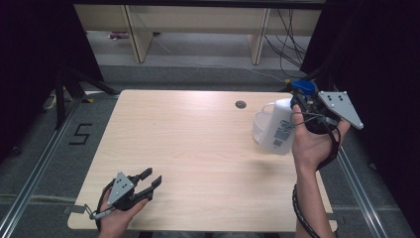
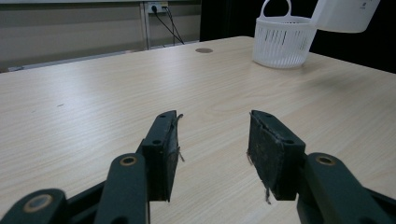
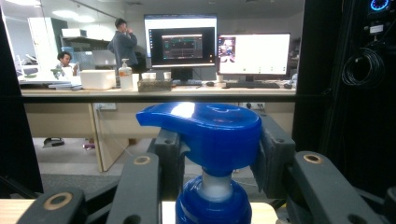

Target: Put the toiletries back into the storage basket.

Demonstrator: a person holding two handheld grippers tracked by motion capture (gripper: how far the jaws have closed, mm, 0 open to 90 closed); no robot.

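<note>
Right now the right gripper [image 1: 306,106] is clamped on the blue pump head [image 3: 205,133] of the white plastic bottle [image 1: 278,126], held upright at right of frame beside the white slatted basket [image 2: 281,43]; the left gripper [image 2: 212,144] rests lower left, jaws apart.

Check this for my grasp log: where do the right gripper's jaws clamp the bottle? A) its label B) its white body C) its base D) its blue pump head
D: in the right gripper view the right gripper has its jaws shut on either side of the blue pump head of the bottle.
</note>
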